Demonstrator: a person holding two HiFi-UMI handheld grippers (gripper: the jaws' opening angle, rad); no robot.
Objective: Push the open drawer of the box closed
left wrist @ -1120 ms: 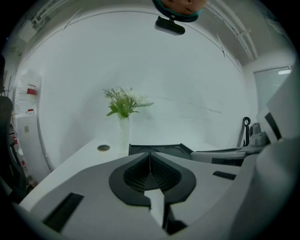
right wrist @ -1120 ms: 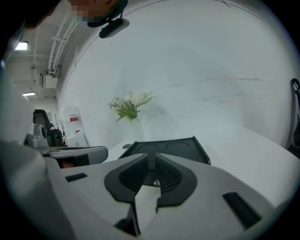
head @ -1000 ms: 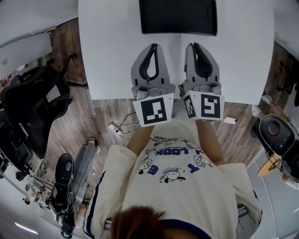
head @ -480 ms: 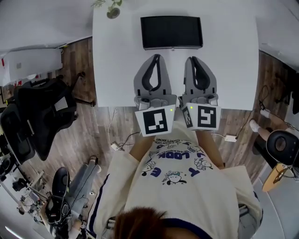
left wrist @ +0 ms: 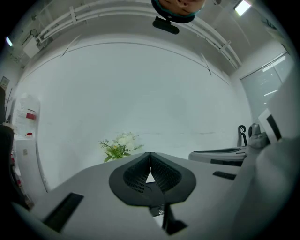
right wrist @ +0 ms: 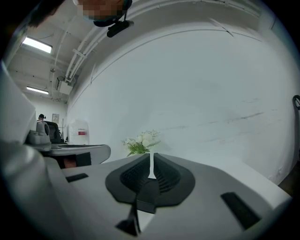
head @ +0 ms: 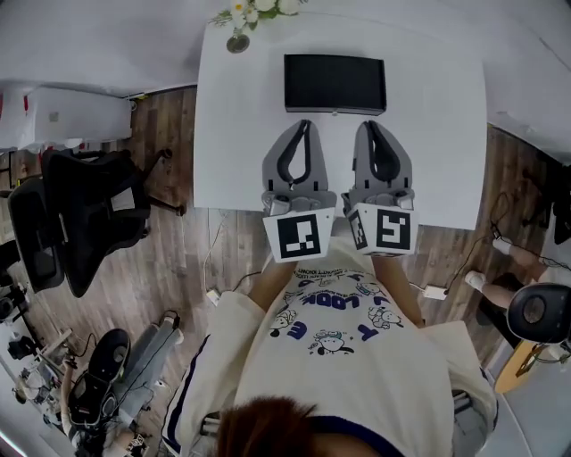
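A black box [head: 335, 83] stands at the far middle of the white table [head: 232, 134]. From above I cannot tell how its drawer stands. Both grey grippers are held side by side over the table's near half, pointing at the box and stopping just short of it. The left gripper [head: 303, 125] is shut with nothing between its jaws [left wrist: 150, 155]. The right gripper [head: 368, 125] is shut and empty too [right wrist: 151, 157]. Neither gripper view shows the box. Each shows only the wall beyond the table.
White flowers [head: 243, 16] stand at the table's far left corner, also in both gripper views [left wrist: 119, 145] [right wrist: 143, 140]. A black office chair [head: 85, 214] stands left of the table on the wood floor. A round black stool [head: 540, 312] is at the right.
The head view has shifted: table and box now sit lower in the frame, and the flowers have come into view. The grippers stay side by side just before the box.
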